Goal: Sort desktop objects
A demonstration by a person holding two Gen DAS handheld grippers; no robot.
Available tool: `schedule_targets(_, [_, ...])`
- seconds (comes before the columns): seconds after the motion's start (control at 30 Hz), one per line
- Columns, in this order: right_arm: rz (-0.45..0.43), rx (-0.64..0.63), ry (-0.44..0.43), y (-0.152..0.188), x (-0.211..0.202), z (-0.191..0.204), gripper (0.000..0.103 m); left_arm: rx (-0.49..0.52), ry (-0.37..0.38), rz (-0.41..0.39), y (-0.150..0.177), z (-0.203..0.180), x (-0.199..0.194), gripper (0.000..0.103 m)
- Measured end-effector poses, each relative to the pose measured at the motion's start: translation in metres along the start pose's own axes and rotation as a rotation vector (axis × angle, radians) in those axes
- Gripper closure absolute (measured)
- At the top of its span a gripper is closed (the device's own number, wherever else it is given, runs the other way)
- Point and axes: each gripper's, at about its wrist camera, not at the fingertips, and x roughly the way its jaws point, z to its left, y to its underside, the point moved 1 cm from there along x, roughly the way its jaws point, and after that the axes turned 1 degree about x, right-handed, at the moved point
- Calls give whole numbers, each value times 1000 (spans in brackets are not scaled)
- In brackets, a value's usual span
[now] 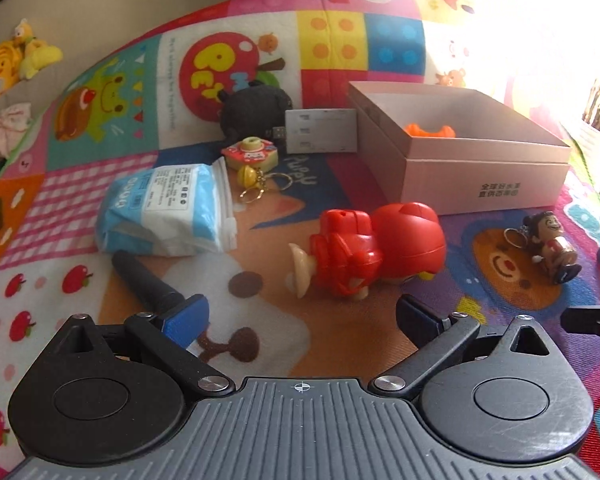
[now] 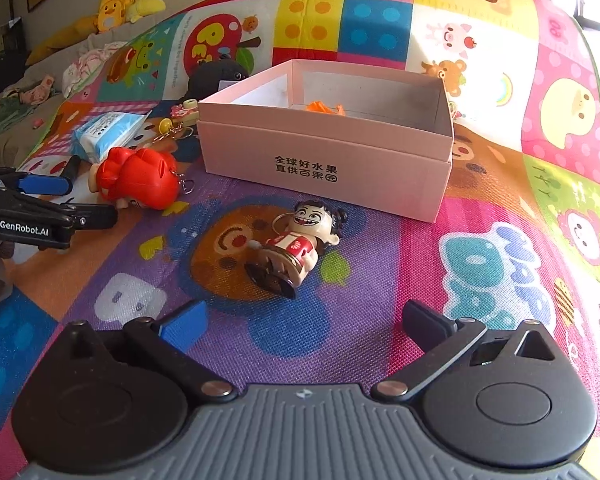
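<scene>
Here, 2 grippers hover wide open and empty over the play mat [image 2: 380, 264].
The left gripper [image 1: 300, 316] faces the red figurine [image 1: 376, 252]; the right gripper [image 2: 302, 320] faces the grinning keychain doll [image 2: 300, 240], near the pink box [image 2: 324, 160] holding 1 orange toy [image 2: 324, 107].

Glossy plastic red toy [image 1: 376, 252], matt cardboard box [image 1: 480, 184]

The orange toy [image 1: 430, 131] in the box [image 1: 480, 184] is mostly hidden by the box's near wall in both views. The black plush [image 1: 256, 110] is partly covered by the white card [image 1: 321, 131]. The mat's [image 1: 140, 272] far right corner is washed out by glare. Print on the tissue pack [image 1: 164, 208] is too small to read.
</scene>
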Motion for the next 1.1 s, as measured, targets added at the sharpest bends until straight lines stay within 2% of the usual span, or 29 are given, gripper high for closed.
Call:
schedule_targets(0.1, [-29,3,6,-7,-1,1,1,18,51,-14,-3,-10,1,1])
schedule_targets(0.2, [-59,-23,48,-11,-4,0,5,47,90,-47,-9,-21,4,1])
schedule_targets(0.4, [-66,-29,76,-7,-11,-11,5,47,124,-61,-14,-30,12,0])
schedule_targets(0.53, [-72,-9,73,-10,-12,-16,6,86,254,-45,-6,-41,-1,0])
schedule_targets(0.57, [-74,-5,68,-12,-12,-16,8,108,288,-41,-2,-46,-5,0])
schedule_targets(0.63, [-72,5,39,-17,-11,-15,21,161,349,-39,7,-57,-14,0])
schedule_targets(0.7, [-57,38,0,-23,-7,-14,30,197,375,-41,13,-66,-19,0])
schedule_targets(0.8, [-37,76,-24,-31,4,-12,45,196,354,-44,13,-69,-21,0])
schedule_targets(0.87, [-21,97,-37,-35,13,-11,48,171,309,-48,9,-65,-18,0])
schedule_targets(0.93, [12,101,-41,-35,21,-9,64,146,259,-56,3,-58,-17,0])
schedule_targets(1.0, [15,76,-25,-31,21,-7,73,120,225,-65,-4,-51,-16,0])
schedule_targets(1.1, [19,68,-10,-26,14,-11,74,105,199,-81,-12,-48,-13,1])
